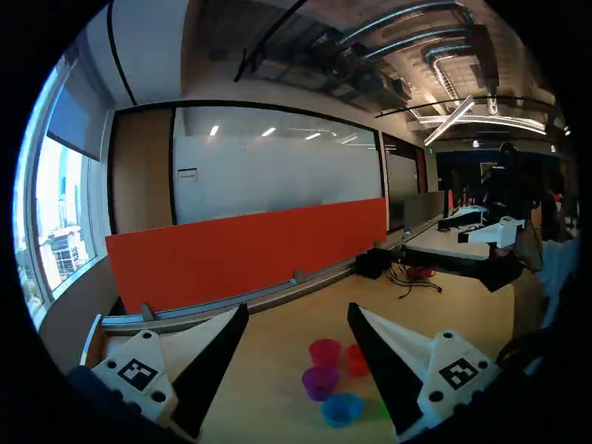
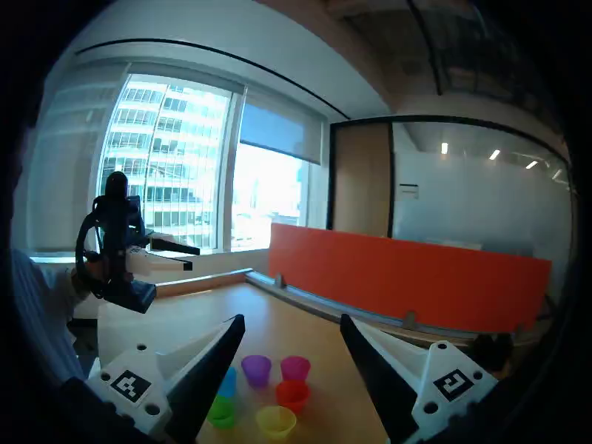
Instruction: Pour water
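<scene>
The left gripper (image 1: 296, 307) and right gripper (image 2: 291, 318) both hang over the table (image 2: 200, 307), fingers spread wide and holding nothing. Just ahead of them stands a tight cluster of small cups: yellow cup (image 2: 276, 422), green cup (image 2: 220, 411), red cup (image 2: 292, 394), purple cup (image 2: 256, 368) and pink cup (image 2: 295, 367). I cannot tell which holds water. Picking one seems the step in hand, and an outer cup is safest because the neighbours crowd close. Farther off are cables (image 1: 411, 281), then an orange partition (image 2: 414, 277).

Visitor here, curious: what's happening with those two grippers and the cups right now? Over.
Left gripper open, empty. Right gripper open, empty. Coloured cups clustered on table, untouched. Nothing blocking them.
</scene>
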The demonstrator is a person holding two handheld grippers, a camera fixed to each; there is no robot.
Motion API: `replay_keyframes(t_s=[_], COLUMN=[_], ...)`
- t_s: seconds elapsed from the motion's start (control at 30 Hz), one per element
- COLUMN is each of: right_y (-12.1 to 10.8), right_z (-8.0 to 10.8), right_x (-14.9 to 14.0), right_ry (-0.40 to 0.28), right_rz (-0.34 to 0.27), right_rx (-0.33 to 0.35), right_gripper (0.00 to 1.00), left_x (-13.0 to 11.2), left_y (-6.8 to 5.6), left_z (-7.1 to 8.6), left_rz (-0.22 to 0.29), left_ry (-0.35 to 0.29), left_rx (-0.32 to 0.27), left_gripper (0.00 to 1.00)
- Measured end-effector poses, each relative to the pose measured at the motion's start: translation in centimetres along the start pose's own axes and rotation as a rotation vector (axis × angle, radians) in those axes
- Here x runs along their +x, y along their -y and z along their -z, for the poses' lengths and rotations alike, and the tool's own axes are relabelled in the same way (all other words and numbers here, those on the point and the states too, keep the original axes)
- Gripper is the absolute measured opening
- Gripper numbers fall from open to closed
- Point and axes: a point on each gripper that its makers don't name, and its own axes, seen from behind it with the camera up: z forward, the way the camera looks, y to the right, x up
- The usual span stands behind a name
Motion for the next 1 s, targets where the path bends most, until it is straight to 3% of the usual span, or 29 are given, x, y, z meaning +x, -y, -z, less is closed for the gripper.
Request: replay_keyframes(t_s=[0.4,1.0], right_y=[2.7,5.4], right_z=[-0.2,-0.7], right_x=[-1.7,-6.3], right_ry=[0.053,0.151], right_rz=[0.039,0.08], right_rx=[0.093,0.199], right_gripper=[1.0,1.0], left_x=[-3.9,-8.3], left_y=[-0.2,-1.3], left_z=[-0.4,-1.1], left_rz=[0.005,0.002], left_ry=[0.075,0.117], left_rx=[-0.032,-0.077], left_gripper=[1.0,1.0])
